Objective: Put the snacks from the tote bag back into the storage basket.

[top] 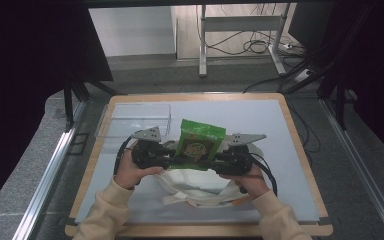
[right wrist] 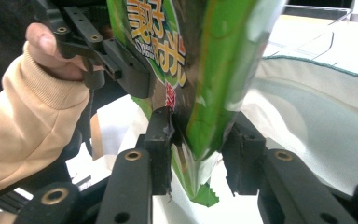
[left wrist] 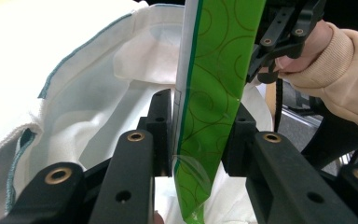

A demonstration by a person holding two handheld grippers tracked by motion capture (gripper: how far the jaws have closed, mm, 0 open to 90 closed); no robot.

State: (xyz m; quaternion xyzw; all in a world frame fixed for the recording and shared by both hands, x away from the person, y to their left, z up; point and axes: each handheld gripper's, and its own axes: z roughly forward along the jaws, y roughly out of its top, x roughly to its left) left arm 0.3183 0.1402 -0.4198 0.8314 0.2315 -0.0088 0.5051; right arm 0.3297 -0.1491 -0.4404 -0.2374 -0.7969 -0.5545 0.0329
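Observation:
A green snack bag point(top: 200, 140) stands upright over the open mouth of a white cloth tote bag point(top: 195, 187), held from both sides. My left gripper point(top: 174, 155) clamps the bag's left edge; in the left gripper view both pads point(left wrist: 161, 126) press on the green snack bag point(left wrist: 214, 93). My right gripper point(top: 216, 158) grips the right edge; in the right gripper view the green snack bag point(right wrist: 200, 70) is pinched between the pads point(right wrist: 161, 140) just above its lower corner. The white cloth tote bag point(left wrist: 98, 93) gapes open below.
A clear plastic container point(top: 135, 120) stands at the back left of the grey mat point(top: 260, 120). The wooden table edge point(top: 300, 145) frames the mat. Free mat lies to the right and behind the bag. The tote's handles point(top: 200, 201) lie toward the person.

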